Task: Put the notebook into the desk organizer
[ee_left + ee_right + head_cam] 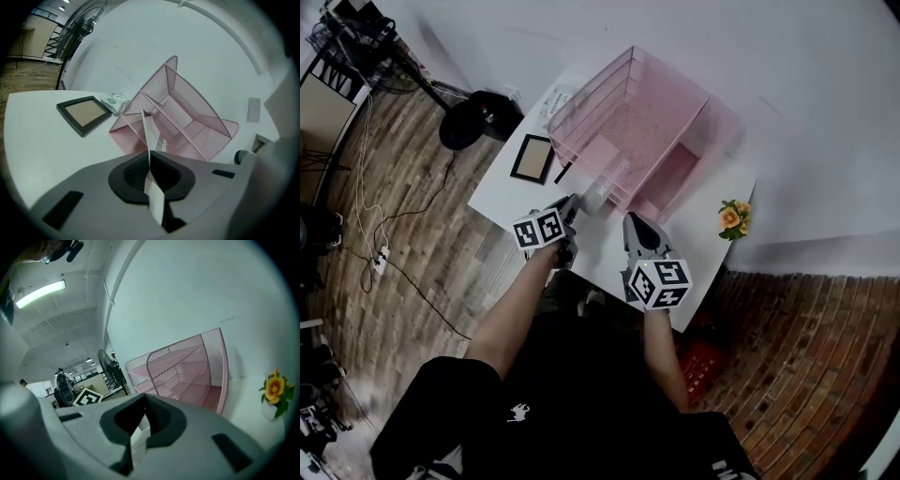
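The pink mesh desk organizer [647, 131] stands at the back of the white table [511, 202]. My left gripper [576, 204] is shut on the thin white notebook [598, 194], which points toward the organizer's front. In the left gripper view the notebook [150, 136] runs edge-on between the pads, its far end just in front of the organizer [183, 112]. My right gripper [634, 222] hovers beside the left one, near the organizer's open right compartment. Its jaws [145, 401] meet at the tips, and the organizer [187, 376] lies ahead. A pale strip low between them cannot be identified.
A black-framed picture [532, 157] [83, 114] lies on the table left of the organizer, with a small packet [555, 98] [114, 101] behind it. An orange flower [734, 217] [274, 390] stands at the table's right edge. A fan's black base [469, 122] sits on the floor.
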